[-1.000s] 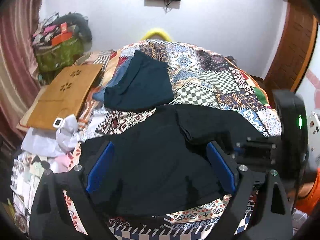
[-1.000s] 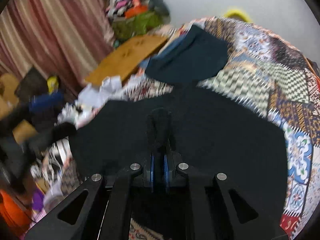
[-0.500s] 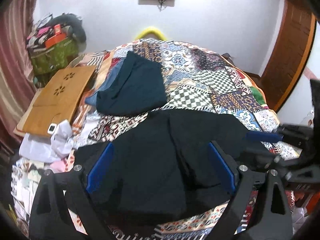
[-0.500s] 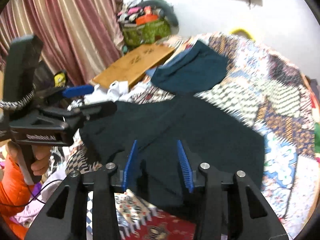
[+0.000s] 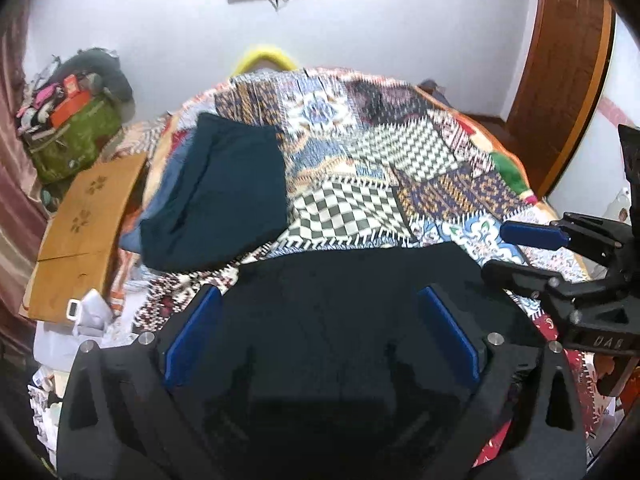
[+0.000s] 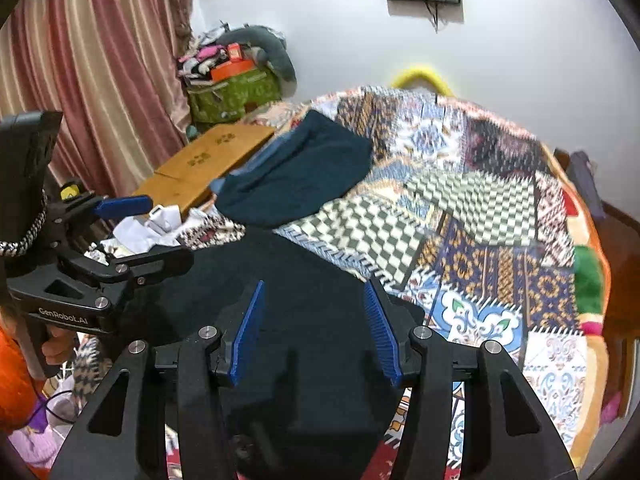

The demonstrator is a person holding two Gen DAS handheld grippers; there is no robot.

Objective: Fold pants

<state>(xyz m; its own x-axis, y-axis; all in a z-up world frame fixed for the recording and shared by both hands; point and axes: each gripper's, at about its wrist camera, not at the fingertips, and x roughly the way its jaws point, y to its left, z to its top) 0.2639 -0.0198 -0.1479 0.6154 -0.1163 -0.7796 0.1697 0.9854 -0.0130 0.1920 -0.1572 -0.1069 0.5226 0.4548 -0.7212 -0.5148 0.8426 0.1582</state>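
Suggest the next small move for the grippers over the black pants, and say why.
Probably lower the right gripper toward the near edge of the black pants for a new pinch. Its jaws are opening with nothing pinched between them, the left gripper is wide open and empty too, and the pants lie loose on the quilt, so no fold can go on without a fresh grip.
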